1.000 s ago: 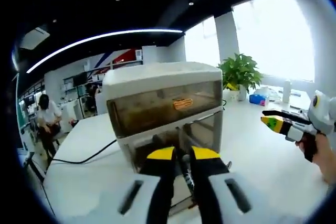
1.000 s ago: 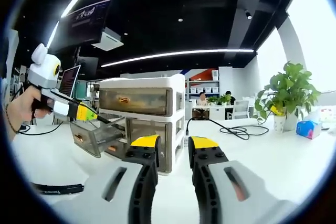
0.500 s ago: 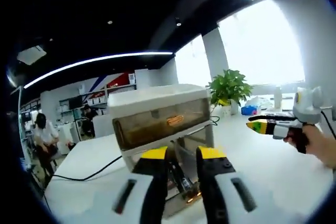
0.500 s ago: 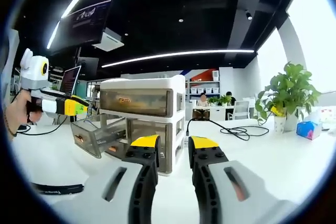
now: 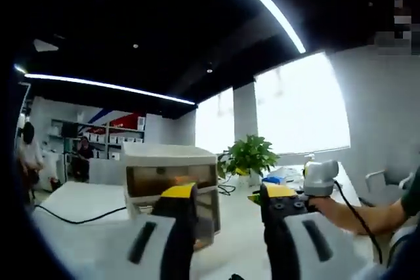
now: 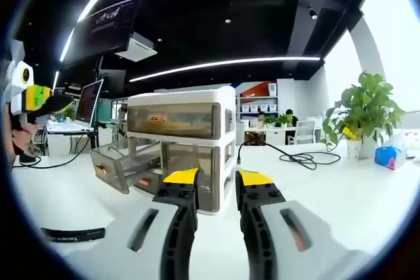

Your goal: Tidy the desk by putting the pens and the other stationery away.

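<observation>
White counter point(image 6: 367, 195) carries a drawer unit point(image 6: 180, 145); its lower drawer point(image 6: 125, 165) is left pulled out, presumably to receive stationery. Left tongs point(image 5: 223, 196) and right tongs point(image 6: 218, 181) are held apart, empty.

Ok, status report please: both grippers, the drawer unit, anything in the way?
Left gripper open, empty. Right gripper open, empty, facing drawer unit. Lower drawer pulled out. Black strap on desk at lower left.
</observation>
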